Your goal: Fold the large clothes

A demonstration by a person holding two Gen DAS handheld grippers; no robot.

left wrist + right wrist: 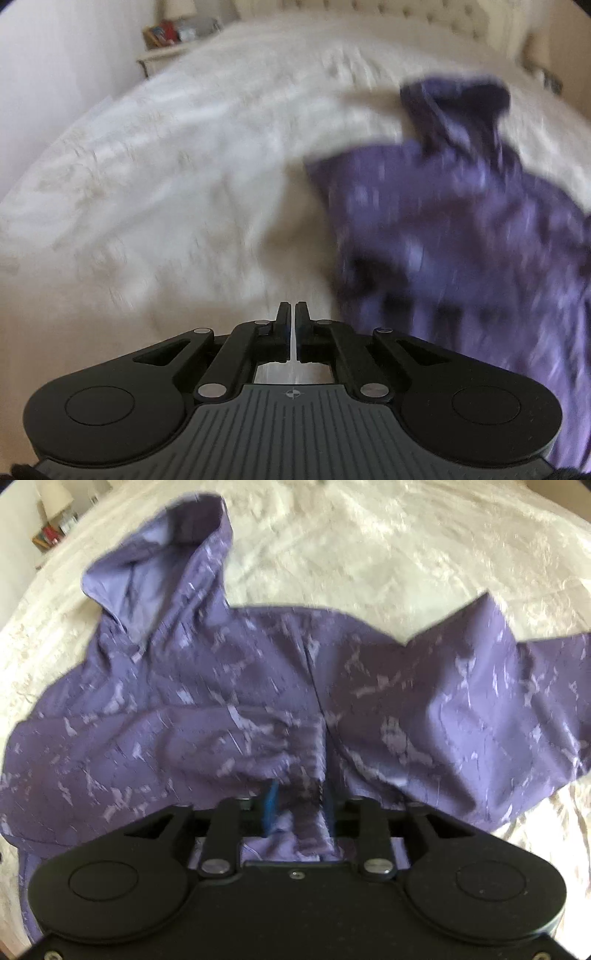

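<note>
My left hand-held gripper point(291, 314) hangs over the bed with its jaws drawn together, only a thin sliver of light between them and nothing held. It points down at bare white bedspread point(166, 166), and the view is smeared by motion blur.

My right hand-held gripper point(299, 805) has its jaws partly apart, blue pads point(270, 805) showing. A bunched fold of purple fabric sits between them, though I cannot tell whether the pads press on it.

The garment is a purple hooded top point(258, 701) with pale, streaky markings, spread across the bed directly beneath the right gripper. Its hood point(162, 565) lies open toward the far left, lighter lining showing, and a sleeve point(517, 686) reaches off to the right. A seam runs down the middle toward the jaws. From the left wrist camera the same top point(461, 221) lies just to the right of the closed jaws, crumpled.

Beyond it, a tufted headboard point(369, 11) and a bedside table point(162, 55) with books stand at the far edge.
</note>
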